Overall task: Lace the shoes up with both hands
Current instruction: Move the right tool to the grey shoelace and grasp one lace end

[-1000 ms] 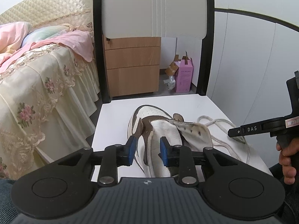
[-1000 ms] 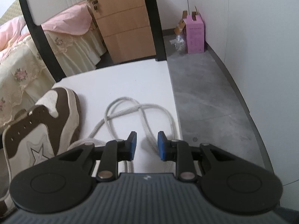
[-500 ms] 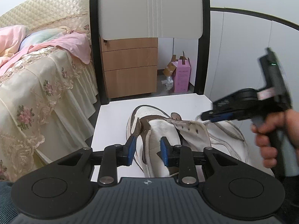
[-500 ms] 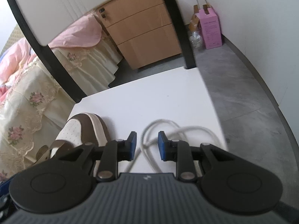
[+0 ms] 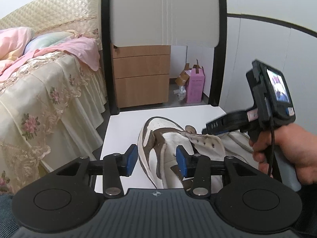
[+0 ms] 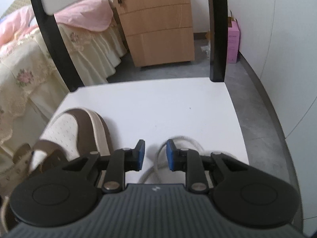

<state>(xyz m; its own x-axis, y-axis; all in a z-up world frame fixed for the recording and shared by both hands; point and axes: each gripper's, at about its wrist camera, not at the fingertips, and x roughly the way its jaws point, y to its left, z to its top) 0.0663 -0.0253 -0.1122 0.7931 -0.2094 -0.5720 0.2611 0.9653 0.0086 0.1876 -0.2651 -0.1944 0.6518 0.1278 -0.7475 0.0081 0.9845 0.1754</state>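
A white and brown shoe (image 5: 158,138) lies on a white chair seat (image 5: 122,123), toe away from me. My left gripper (image 5: 156,160) hangs over its near side, jaws opening. The shoe's side wall sits between the blue pads (image 5: 131,159), and neither pad visibly presses on it. A loose off-white lace (image 6: 190,140) loops on the seat to the right of the shoe (image 6: 65,130). My right gripper (image 6: 155,153) is just above that loop, jaws closing, with the lace curving past its right pad but not pinched. A hand (image 5: 281,144) holds it beside the shoe.
The chair's black-framed white back (image 5: 164,10) rises behind the seat. Left of the chair is a bed with a floral lace cover (image 5: 39,91). A wooden drawer cabinet (image 5: 141,75) and a pink box (image 5: 195,85) stand on the grey floor (image 6: 257,109). White wall on the right.
My left jaws have spread wider around the shoe's side. The right gripper and its hand have slid left over the seat toward the shoe, the lace now mostly under it, its jaws slightly narrower.
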